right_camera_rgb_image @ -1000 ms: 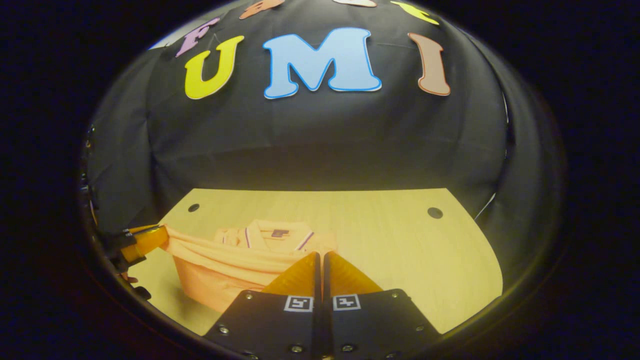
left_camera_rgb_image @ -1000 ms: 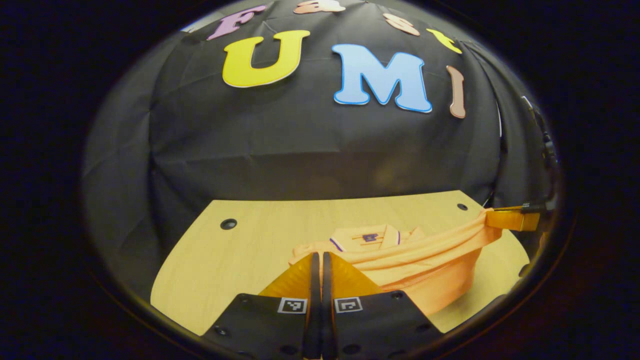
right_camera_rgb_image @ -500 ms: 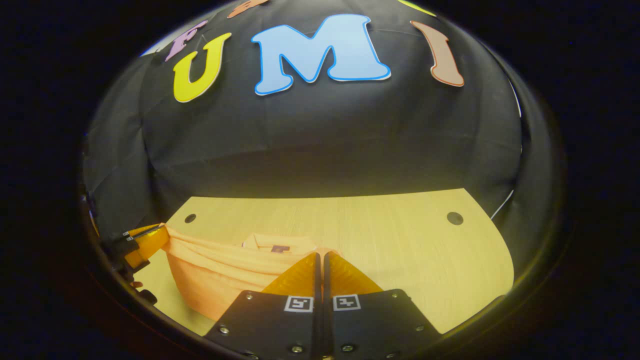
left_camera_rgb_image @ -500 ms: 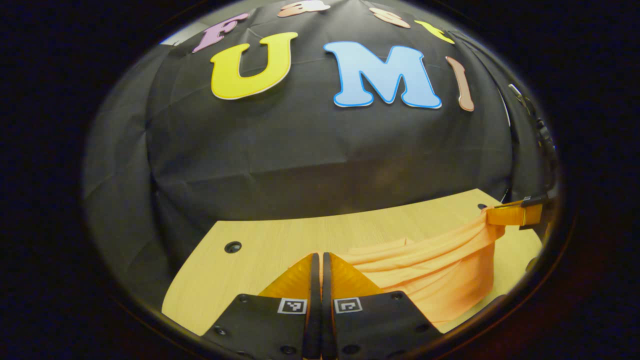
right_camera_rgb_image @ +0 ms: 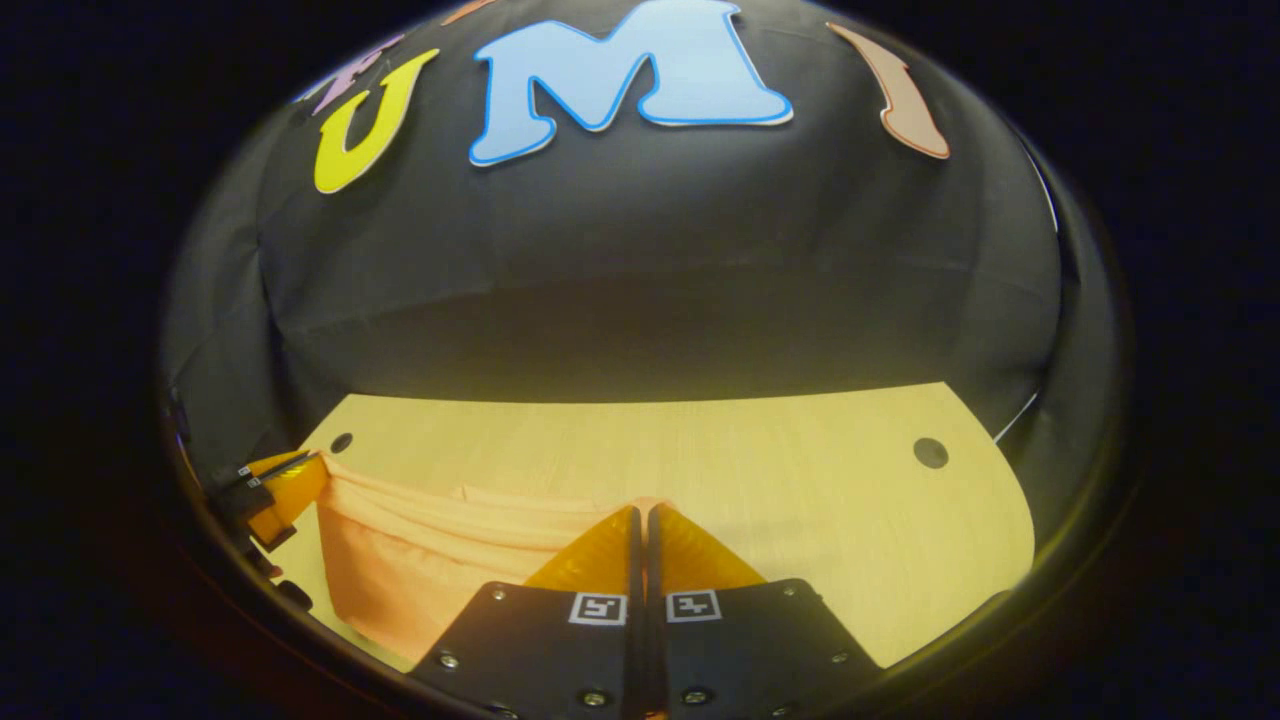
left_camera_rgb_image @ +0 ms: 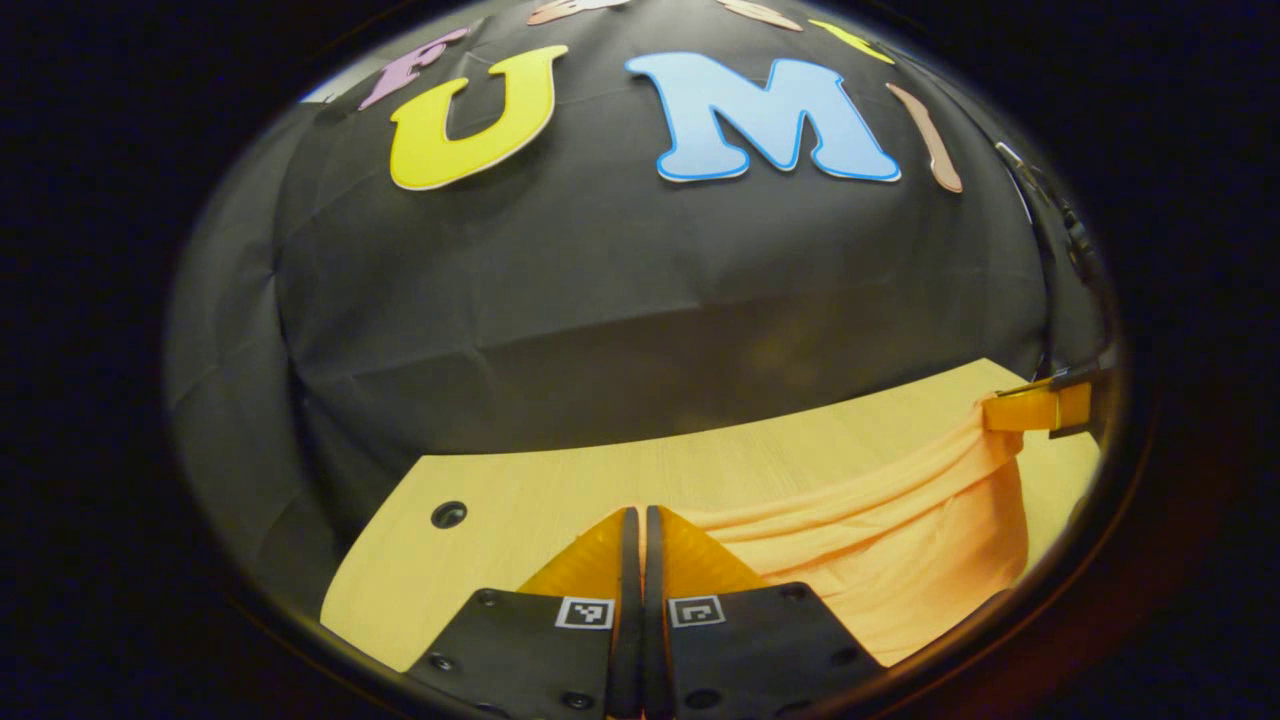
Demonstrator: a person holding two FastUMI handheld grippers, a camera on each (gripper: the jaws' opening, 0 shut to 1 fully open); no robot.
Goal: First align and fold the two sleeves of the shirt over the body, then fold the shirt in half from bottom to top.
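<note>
Black cloth [left_camera_rgb_image: 620, 290], matte and creased in broad folds, forms the booth wall we face and curves round behind the tabletop [left_camera_rgb_image: 520, 490]. That tabletop is pale wood-grain laminate, smooth, with a rounded far edge and a small dark round hole [left_camera_rgb_image: 449, 515] near each far corner; in the right gripper view we see its bare grain [right_camera_rgb_image: 800, 480] and another hole [right_camera_rgb_image: 930, 452]. Over it we hold the shirt [left_camera_rgb_image: 900, 540], soft orange knit, stretched between our two grippers as a sagging band with long horizontal gathers along its upper edge, the lower part hanging as a smooth curtain down to the tabletop. In the right gripper view the same shirt [right_camera_rgb_image: 420, 560] runs from our right gripper [right_camera_rgb_image: 640, 525] across to the left one at the far left. Our left gripper [left_camera_rgb_image: 636, 525] has its fingers pressed together on one end of the fabric; the right gripper's fingers are likewise clenched on the other end [left_camera_rgb_image: 1035, 410]
</note>
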